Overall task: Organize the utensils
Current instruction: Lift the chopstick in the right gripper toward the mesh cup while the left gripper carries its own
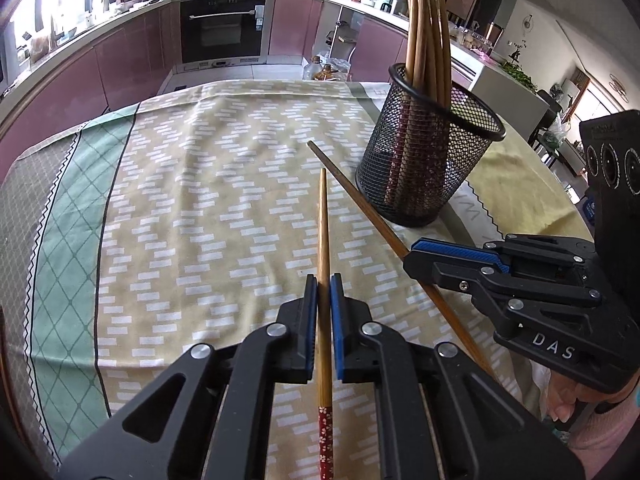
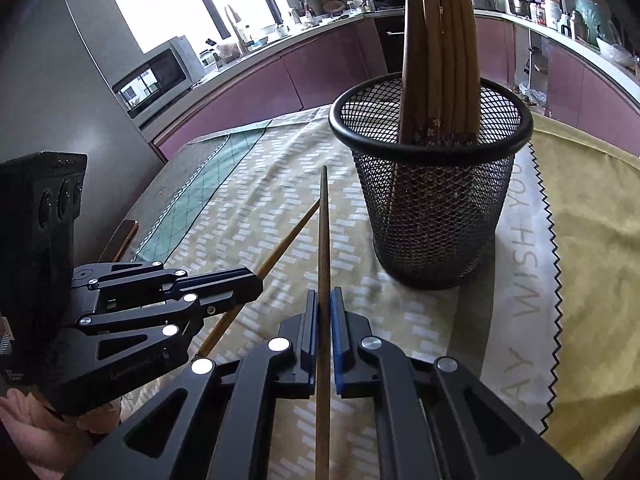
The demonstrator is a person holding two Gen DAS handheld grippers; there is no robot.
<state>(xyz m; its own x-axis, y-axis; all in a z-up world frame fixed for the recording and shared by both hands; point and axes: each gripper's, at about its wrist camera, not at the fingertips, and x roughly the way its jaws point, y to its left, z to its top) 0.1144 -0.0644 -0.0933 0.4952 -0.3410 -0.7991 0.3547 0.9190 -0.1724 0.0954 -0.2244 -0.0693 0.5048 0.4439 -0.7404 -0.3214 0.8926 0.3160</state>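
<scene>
My left gripper (image 1: 324, 280) is shut on a light wooden chopstick (image 1: 323, 220) with a red flowered handle; its tip points away over the table. My right gripper (image 2: 325, 294) is shut on a darker chopstick (image 2: 324, 220) whose tip points toward the black mesh holder (image 2: 436, 208). The holder stands upright with several chopsticks (image 2: 440, 40) in it. In the left wrist view the right gripper (image 1: 412, 256) comes in from the right, just below the holder (image 1: 424, 160), with its chopstick (image 1: 352, 196) slanting up to the left. In the right wrist view the left gripper (image 2: 256, 280) lies at the left, and its chopstick (image 2: 288, 240) crosses behind mine.
A patterned beige and green tablecloth (image 1: 200, 200) covers the table, with a yellow zigzag-edged cloth (image 2: 592, 240) under the holder's right side. Purple kitchen cabinets (image 1: 120, 68) and an oven (image 1: 222, 28) stand beyond the far edge. A hand (image 1: 580, 408) holds the right gripper.
</scene>
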